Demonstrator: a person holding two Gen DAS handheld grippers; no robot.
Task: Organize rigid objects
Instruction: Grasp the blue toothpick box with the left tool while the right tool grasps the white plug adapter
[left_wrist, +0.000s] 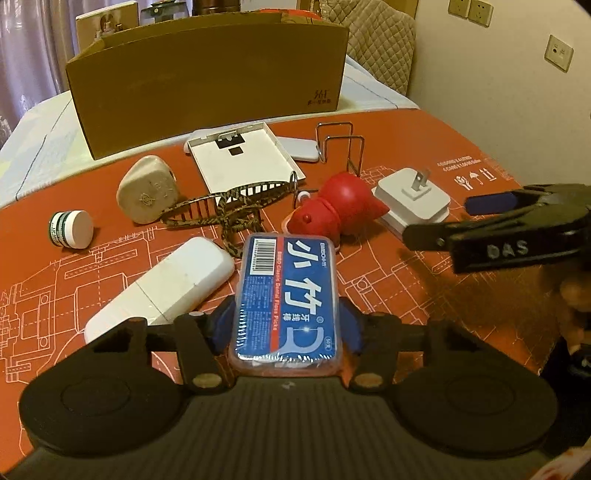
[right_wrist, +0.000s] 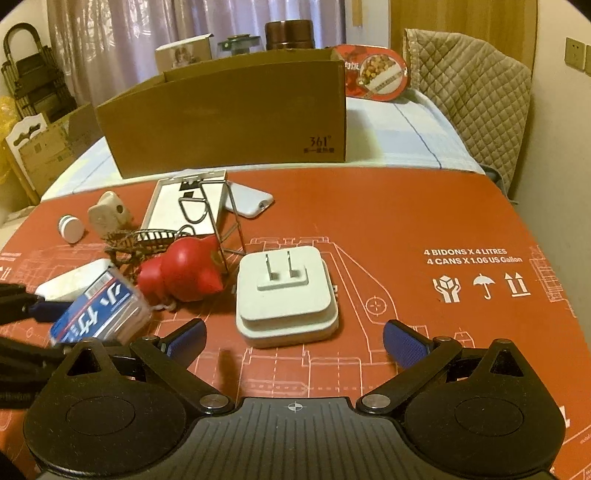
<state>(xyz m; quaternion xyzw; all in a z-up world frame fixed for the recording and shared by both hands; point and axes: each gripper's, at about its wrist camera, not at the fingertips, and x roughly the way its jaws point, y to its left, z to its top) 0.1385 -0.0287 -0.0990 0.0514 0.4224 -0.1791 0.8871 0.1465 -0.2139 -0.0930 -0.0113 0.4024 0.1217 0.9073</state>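
- The left tongs (left_wrist: 284, 328) point forward and steeply down at the counter (right_wrist: 406, 206), blue pads (left_wrist: 218, 325) pressed on both long sides of the floss box (left_wrist: 286, 295), which sits tilted in the grip.
- The right tongs (right_wrist: 293, 336) point down at the same slant, jaws wide apart, pads (right_wrist: 402, 343) touching nothing; the white plug adapter (right_wrist: 286, 295) lies just ahead of the gap.
- From the left wrist camera, the right tongs reach in on the right of the floss box, with blurred fingers (left_wrist: 576, 295) of the holding hand behind them.
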